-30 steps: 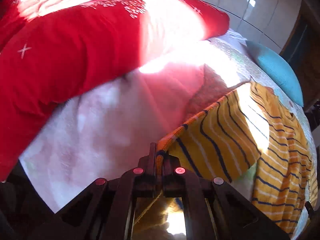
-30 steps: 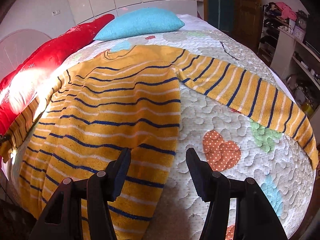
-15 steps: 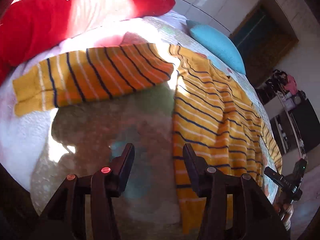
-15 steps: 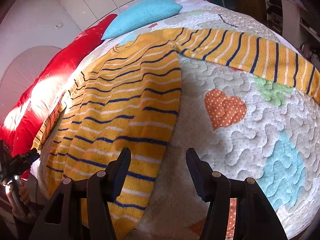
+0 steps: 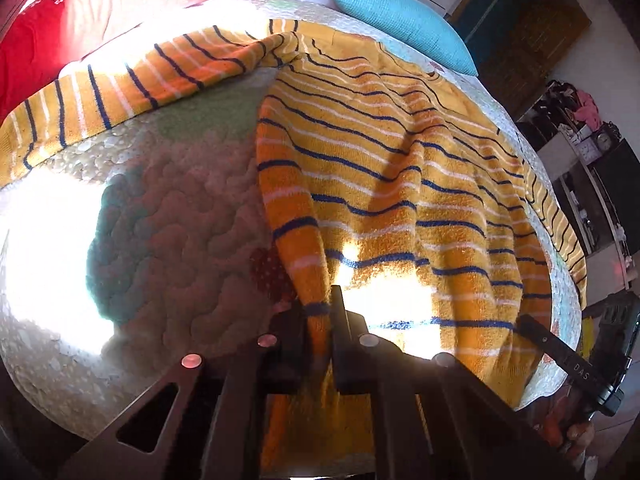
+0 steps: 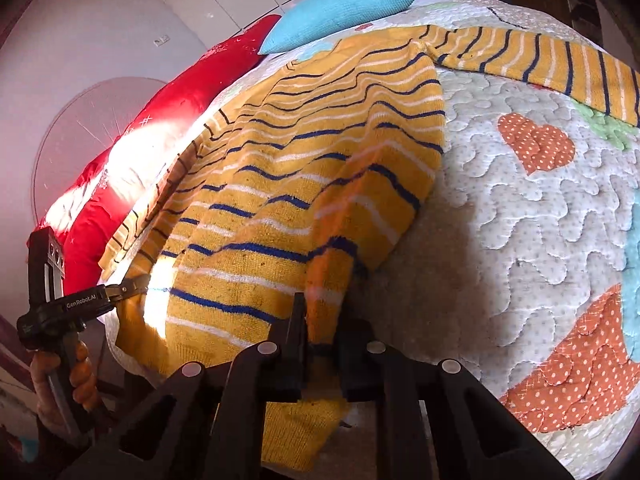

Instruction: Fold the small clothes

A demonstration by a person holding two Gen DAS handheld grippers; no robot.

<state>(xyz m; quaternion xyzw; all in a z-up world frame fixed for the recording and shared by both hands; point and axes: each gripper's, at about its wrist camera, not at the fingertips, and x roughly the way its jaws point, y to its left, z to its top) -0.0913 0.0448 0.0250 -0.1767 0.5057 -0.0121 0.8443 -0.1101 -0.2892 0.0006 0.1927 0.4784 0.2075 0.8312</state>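
A yellow sweater (image 5: 400,168) with blue and white stripes lies spread on the quilted bed, sleeves out to both sides; it also shows in the right wrist view (image 6: 304,168). My left gripper (image 5: 320,316) is shut on the sweater's bottom hem at its left corner. My right gripper (image 6: 320,316) is shut on the hem at the right corner. The hem is lifted slightly and the cloth ridges up from both grips. Each gripper shows at the edge of the other's view: the right one (image 5: 560,356), the left one (image 6: 120,292).
The quilt (image 6: 540,220) has orange hearts and teal patches. A turquoise pillow (image 5: 404,20) and a red pillow (image 6: 132,148) lie at the head of the bed. Shelves with clutter (image 5: 580,128) stand beyond the bed's right side.
Both grippers were open above the bed half a second ago; they have now come down and closed on the sweater's bottom hem. A second ago the left gripper still held a sleeve.
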